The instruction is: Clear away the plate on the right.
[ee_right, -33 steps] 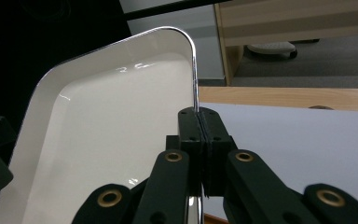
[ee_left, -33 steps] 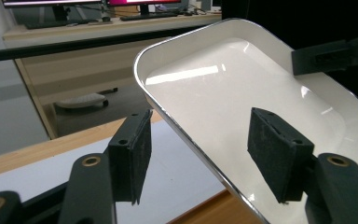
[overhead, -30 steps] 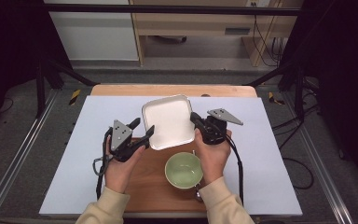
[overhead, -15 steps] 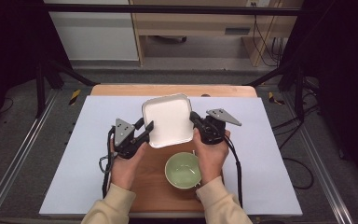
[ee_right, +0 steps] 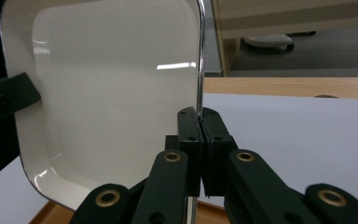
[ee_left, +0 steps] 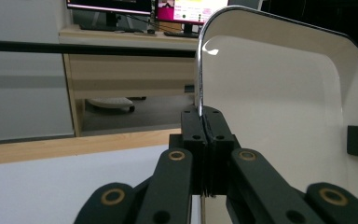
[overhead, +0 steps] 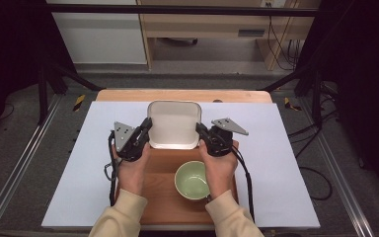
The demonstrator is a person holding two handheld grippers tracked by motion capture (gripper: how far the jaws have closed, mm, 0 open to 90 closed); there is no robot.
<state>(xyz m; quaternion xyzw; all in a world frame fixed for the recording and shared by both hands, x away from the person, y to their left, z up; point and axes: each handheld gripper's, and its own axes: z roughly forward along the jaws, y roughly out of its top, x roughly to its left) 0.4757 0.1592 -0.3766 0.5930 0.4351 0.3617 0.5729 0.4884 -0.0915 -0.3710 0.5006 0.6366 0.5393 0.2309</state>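
Observation:
A white square plate (overhead: 173,124) with rounded corners is held up off the table, tilted so its inside faces the person. My left gripper (overhead: 147,127) is shut on the plate's left rim, and my right gripper (overhead: 200,130) is shut on its right rim. In the left gripper view the jaws (ee_left: 207,126) pinch the plate (ee_left: 284,102) edge-on. The right gripper view has the jaws (ee_right: 197,122) clamped on the plate (ee_right: 112,93) rim too. A light green bowl (overhead: 192,180) sits on the wooden board (overhead: 160,197) below the plate, between the person's wrists.
A white sheet (overhead: 84,163) covers the table under the board. The table's wooden far edge (overhead: 177,95) runs behind the plate. Black frame legs (overhead: 54,74) stand at both far corners, with a desk beyond.
Both grippers have raised the plate and tipped it more upright, drawing it slightly back over the board. The bowl has stayed put.

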